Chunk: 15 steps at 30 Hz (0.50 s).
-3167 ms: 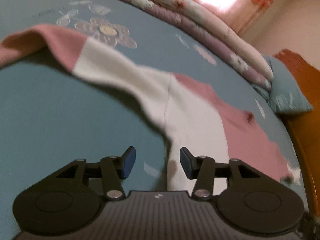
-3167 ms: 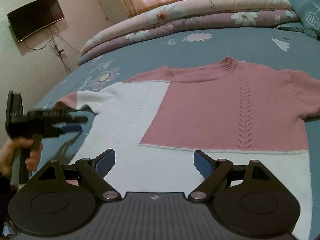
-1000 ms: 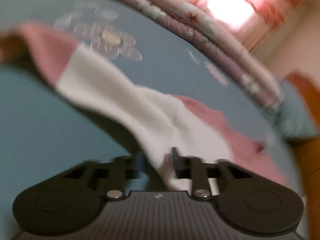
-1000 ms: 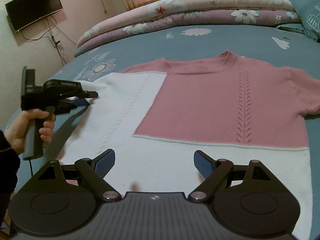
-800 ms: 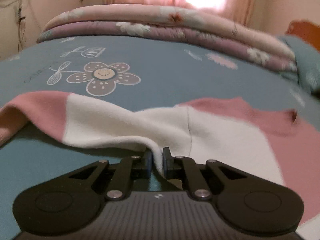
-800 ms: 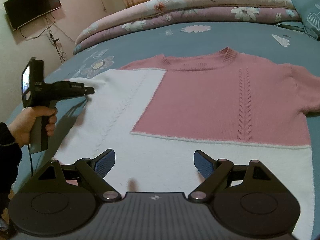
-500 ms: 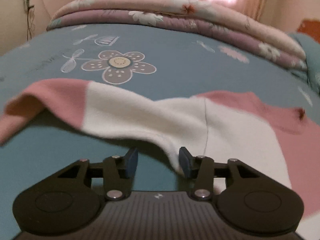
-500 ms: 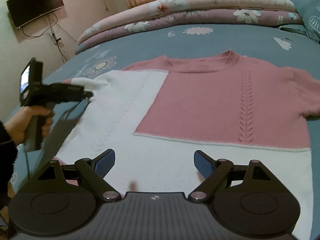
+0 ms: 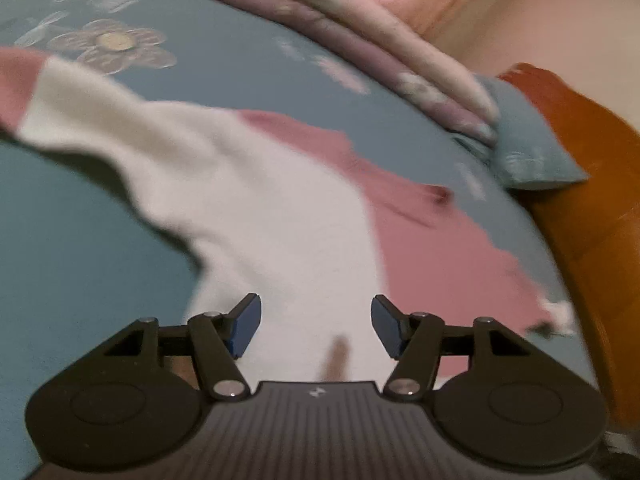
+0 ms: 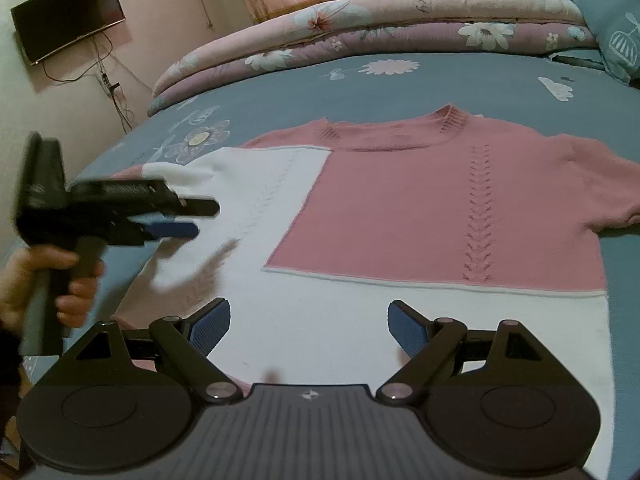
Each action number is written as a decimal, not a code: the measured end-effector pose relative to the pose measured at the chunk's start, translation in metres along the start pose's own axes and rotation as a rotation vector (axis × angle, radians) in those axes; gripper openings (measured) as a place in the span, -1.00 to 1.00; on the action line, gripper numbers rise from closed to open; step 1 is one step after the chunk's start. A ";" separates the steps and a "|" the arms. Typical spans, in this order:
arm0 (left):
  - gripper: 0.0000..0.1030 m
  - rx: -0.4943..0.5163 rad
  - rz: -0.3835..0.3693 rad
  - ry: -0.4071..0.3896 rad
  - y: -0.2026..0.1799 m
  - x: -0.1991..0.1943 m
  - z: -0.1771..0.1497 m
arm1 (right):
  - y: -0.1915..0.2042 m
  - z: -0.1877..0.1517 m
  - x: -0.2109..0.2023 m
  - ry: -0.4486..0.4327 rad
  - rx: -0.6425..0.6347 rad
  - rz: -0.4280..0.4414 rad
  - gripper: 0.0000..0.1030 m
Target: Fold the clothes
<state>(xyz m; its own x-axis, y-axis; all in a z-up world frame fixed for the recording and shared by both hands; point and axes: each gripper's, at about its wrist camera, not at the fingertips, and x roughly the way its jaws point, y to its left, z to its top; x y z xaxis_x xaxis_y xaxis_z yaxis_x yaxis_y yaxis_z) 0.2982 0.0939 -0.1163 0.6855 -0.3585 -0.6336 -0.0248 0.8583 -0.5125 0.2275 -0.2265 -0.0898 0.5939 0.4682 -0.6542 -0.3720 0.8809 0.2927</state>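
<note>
A pink and white short-sleeved knit sweater [image 10: 400, 208] lies flat, front up, on the blue bedspread [image 10: 400, 88]. Its white sleeve with a pink cuff [image 10: 176, 172] spreads out to the left. My left gripper [image 9: 316, 324] hovers over the sweater's white side panel [image 9: 280, 220] just below that sleeve [image 9: 60, 92]. Its jaws are opening, with only cloth lying beneath them and nothing pinched. The right wrist view shows it from the side [image 10: 200, 220], held by a hand [image 10: 52, 276]. My right gripper [image 10: 308, 324] stands open above the white hem, gripping nothing.
Folded floral quilts [image 10: 380, 24] are stacked along the far side of the bed. A blue pillow [image 9: 532, 152] leans against an orange wooden headboard [image 9: 592, 220]. A dark screen [image 10: 68, 12] hangs on the wall at the left.
The left gripper was shut on a fold of white cloth under the sleeve; it has let go, opened, and swung over the white panel. The right gripper has stayed put.
</note>
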 end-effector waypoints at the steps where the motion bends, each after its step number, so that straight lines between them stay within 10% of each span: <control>1: 0.21 -0.024 -0.019 -0.027 0.010 -0.001 0.000 | -0.002 0.000 -0.001 -0.002 0.003 0.001 0.73; 15: 0.31 -0.029 -0.073 0.009 0.001 -0.035 -0.009 | -0.008 0.006 -0.009 -0.034 0.032 0.015 0.82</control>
<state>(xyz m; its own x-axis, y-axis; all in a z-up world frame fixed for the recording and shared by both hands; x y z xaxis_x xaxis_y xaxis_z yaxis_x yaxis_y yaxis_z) 0.2672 0.1041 -0.0999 0.6797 -0.4232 -0.5990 0.0037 0.8187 -0.5742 0.2293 -0.2370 -0.0819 0.6122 0.4833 -0.6258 -0.3589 0.8751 0.3247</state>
